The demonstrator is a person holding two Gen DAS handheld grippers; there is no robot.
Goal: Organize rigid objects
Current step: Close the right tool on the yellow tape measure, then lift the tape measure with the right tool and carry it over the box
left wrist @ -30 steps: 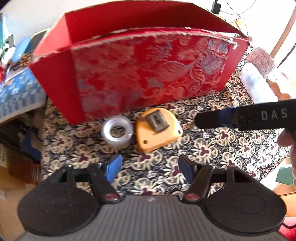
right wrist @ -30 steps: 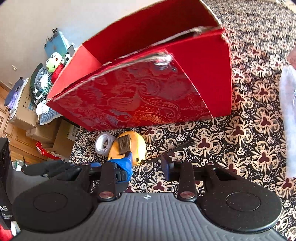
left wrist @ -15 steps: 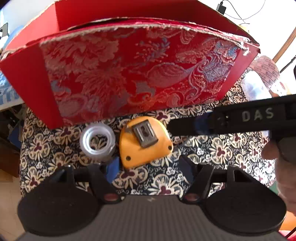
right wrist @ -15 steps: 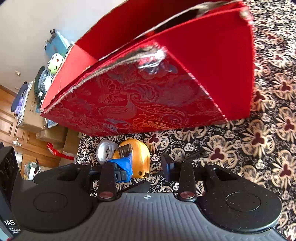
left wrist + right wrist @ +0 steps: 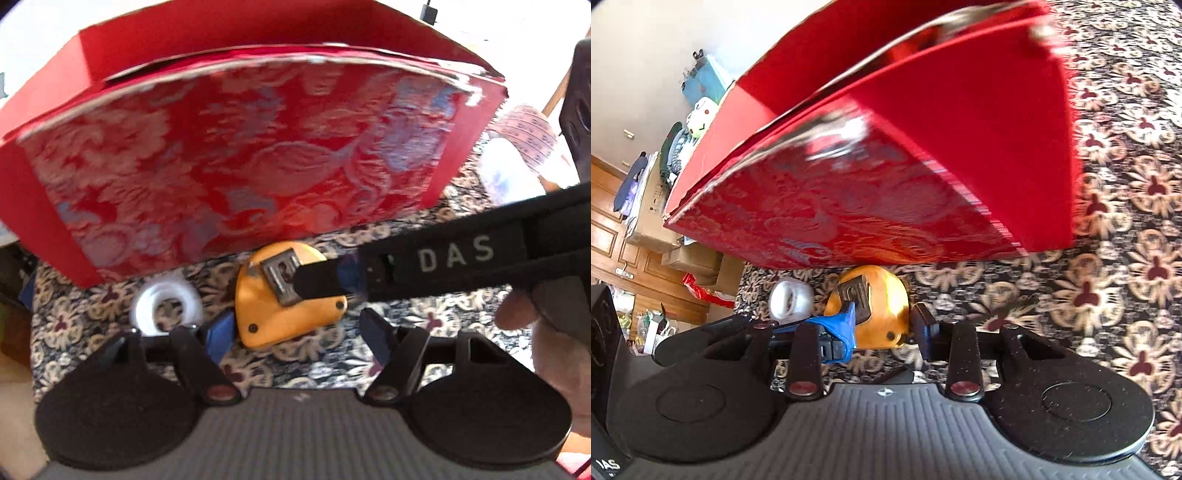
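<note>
An orange tape measure (image 5: 291, 317) with a metal belt clip lies on the patterned cloth, just in front of a red brocade box (image 5: 240, 162). A clear tape roll (image 5: 168, 306) lies to its left. My left gripper (image 5: 295, 332) is open, its fingers on either side of the tape measure's near edge. My right gripper (image 5: 882, 328) is open around the tape measure (image 5: 879, 317); its finger reaches over it from the right in the left wrist view (image 5: 321, 284). The box (image 5: 886, 166) and roll (image 5: 790, 299) also show in the right wrist view.
The floral cloth (image 5: 1126, 258) covers the surface to the right of the box. A white wrapped bundle (image 5: 509, 173) and a pink patterned roll (image 5: 532, 133) lie at the right. Cardboard boxes, toys and a wooden door (image 5: 613, 229) stand beyond the left edge.
Both grippers have moved in toward the tape measure. The right gripper's finger, formerly beside it, now lies over its clip. The box looms closer.
</note>
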